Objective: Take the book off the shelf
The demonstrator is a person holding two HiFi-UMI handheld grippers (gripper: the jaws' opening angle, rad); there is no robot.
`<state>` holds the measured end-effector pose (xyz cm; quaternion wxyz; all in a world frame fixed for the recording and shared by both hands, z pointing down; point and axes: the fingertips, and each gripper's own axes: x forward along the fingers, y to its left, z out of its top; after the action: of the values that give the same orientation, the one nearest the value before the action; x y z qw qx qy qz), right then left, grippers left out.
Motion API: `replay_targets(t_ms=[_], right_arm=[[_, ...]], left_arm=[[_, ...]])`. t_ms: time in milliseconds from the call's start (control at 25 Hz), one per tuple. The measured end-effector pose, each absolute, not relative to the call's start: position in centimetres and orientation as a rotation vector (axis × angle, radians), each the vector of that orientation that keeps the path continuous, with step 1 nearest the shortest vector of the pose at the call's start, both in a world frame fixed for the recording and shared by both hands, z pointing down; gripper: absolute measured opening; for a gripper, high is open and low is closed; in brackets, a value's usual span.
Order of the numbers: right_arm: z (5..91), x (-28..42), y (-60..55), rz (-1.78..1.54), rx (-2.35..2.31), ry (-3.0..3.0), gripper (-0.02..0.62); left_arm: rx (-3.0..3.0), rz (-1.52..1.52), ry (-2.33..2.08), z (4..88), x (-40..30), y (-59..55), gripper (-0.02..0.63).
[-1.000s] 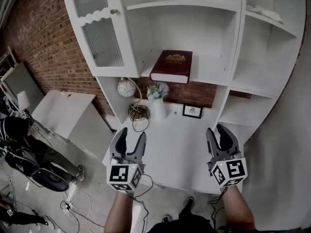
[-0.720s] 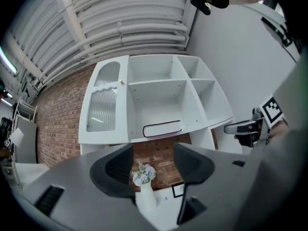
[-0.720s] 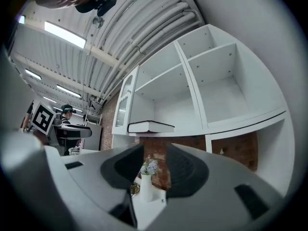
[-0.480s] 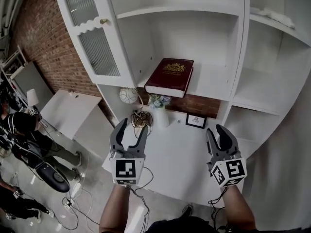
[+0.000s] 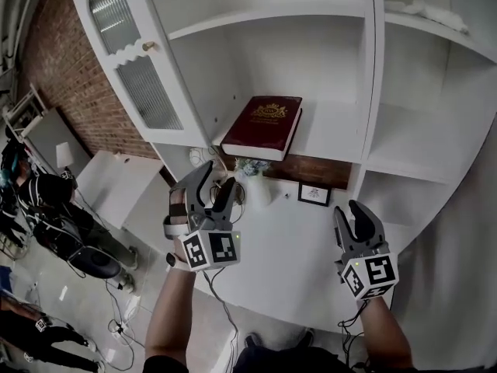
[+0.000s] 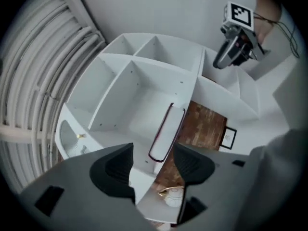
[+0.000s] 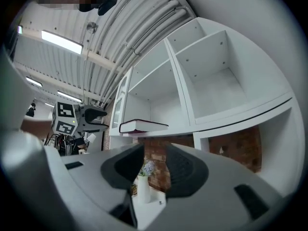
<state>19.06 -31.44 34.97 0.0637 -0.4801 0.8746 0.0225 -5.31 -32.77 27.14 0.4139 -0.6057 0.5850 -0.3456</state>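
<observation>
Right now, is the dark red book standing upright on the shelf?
No, the dark red book lies flat on the white shelf, its gold-printed cover facing up.

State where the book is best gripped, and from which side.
Probably the near edge of the book, from the front: it lies flat, with that edge jutting past the shelf, so jaws can close above and below it.
</observation>
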Motion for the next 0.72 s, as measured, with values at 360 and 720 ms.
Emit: replay_targets(t_ms=[360,720], right_arm=[[36.0,20.9,-31.7,0.030,-1.608,2.552,0.137],[35.2,20.5,-30.1,0.051,-1.776,2.435,0.135]], left_arm=[[-1.287,-1.126,1.247,28.0,-5.2,-38.1,0.270],[-1.343,-1.099,1.138,28.5,-4.8,-40.7,0.290]])
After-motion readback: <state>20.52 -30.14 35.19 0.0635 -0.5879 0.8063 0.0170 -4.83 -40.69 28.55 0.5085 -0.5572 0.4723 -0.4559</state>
